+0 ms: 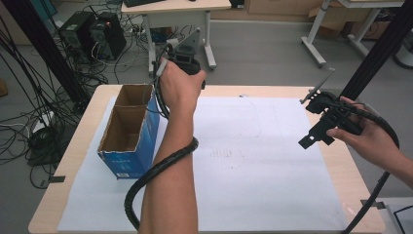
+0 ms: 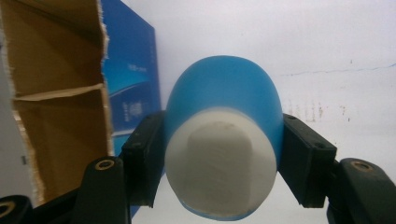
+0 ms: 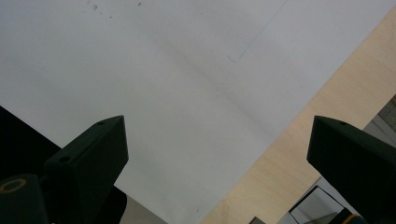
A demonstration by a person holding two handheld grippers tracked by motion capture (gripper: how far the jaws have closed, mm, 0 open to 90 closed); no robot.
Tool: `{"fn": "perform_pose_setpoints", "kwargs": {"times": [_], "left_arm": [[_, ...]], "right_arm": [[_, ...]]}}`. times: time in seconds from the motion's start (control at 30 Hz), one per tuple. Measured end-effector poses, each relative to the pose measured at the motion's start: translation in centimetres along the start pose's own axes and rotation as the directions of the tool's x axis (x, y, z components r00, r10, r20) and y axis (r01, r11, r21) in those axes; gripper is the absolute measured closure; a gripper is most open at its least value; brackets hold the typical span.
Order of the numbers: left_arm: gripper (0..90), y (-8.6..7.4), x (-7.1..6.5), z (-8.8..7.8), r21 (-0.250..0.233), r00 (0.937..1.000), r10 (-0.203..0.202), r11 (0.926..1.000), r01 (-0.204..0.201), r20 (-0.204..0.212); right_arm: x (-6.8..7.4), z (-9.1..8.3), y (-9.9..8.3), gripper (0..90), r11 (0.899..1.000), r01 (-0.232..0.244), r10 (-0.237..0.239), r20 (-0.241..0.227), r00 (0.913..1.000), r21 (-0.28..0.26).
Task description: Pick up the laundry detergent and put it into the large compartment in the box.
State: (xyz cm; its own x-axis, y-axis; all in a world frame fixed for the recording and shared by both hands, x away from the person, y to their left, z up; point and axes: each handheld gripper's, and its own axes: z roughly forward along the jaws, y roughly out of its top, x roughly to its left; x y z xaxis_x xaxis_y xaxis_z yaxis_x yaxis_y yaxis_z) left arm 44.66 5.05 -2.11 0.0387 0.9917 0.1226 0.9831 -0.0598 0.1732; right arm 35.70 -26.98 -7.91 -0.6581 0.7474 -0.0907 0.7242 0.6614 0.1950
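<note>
Box point(image 1: 127, 130) compartments lie bare; left tool point(image 2: 219, 154) clamps blue cup point(image 2: 224, 98), right tool point(image 3: 219, 158) gapes.

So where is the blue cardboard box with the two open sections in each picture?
High view: the blue cardboard box stands at the table's left side, just left of the raised left forearm.
Left gripper view: it fills the left edge, beside the blue cup clamped in the jaws.
Right gripper view: not in it.
Shared landmark: the white paper sheet covering the table.
</note>
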Motion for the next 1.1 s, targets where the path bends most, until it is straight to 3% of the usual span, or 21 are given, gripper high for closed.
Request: {"fn": "perform_pose_setpoints", "kwargs": {"times": [0.2, 0.3, 0.43, 0.63, 0.73, 0.97, 1.1], "left_arm": [[38.7, -0.1, 1.6, -3.0, -0.034, 0.9998, -0.02, 0.9992, 0.02, -0.006], [38.7, -0.4, 3.2, -4.9, -0.054, 0.9983, -0.058, 0.9968, 0.058, -0.008], [38.8, -0.6, 4.4, -6.1, -0.065, 0.9963, -0.085, 0.9943, 0.084, -0.009], [38.7, -1.5, 6.6, -8.4, -0.087, 0.9907, -0.129, 0.9883, 0.125, -0.043], [38.7, -2.0, 7.7, -9.2, -0.094, 0.9877, -0.145, 0.9858, 0.139, -0.058], [38.8, -3.2, 11.0, -9.8, -0.108, 0.9789, -0.2, 0.9748, 0.195, -0.04], [38.7, -3.9, 12.1, -10.0, -0.117, 0.9741, -0.219, 0.9703, 0.212, -0.054]], "right_arm": [[-0.2, 0.0, 0.2, 5.4, 1.0, -0.011, 0.011, -0.002, 0.9999, 0.002], [-0.3, -0.2, 0.4, 5.4, 1.0, -0.013, 0.013, 0.002, 0.9999, 0.003], [-0.2, -0.3, 0.6, 5.4, 1.0, -0.019, 0.019, 0.001, 0.9998, 0.002], [0.0, -0.3, 1.1, 5.4, 1.0, -0.01, 0.01, -0.002, 0.9999, -0.007], [0.3, -0.2, 1.7, 5.4, 1.0, -0.006, 0.006, 0.0, 1.0, -0.003], [1.1, -0.4, 2.7, 5.4, 1.0, 0.007, -0.007, 0.0, 1.0, -0.003], [1.3, -0.4, 3.0, 5.4, 1.0, 0.011, -0.011, 0.007, 0.9999, 0.001]]}}
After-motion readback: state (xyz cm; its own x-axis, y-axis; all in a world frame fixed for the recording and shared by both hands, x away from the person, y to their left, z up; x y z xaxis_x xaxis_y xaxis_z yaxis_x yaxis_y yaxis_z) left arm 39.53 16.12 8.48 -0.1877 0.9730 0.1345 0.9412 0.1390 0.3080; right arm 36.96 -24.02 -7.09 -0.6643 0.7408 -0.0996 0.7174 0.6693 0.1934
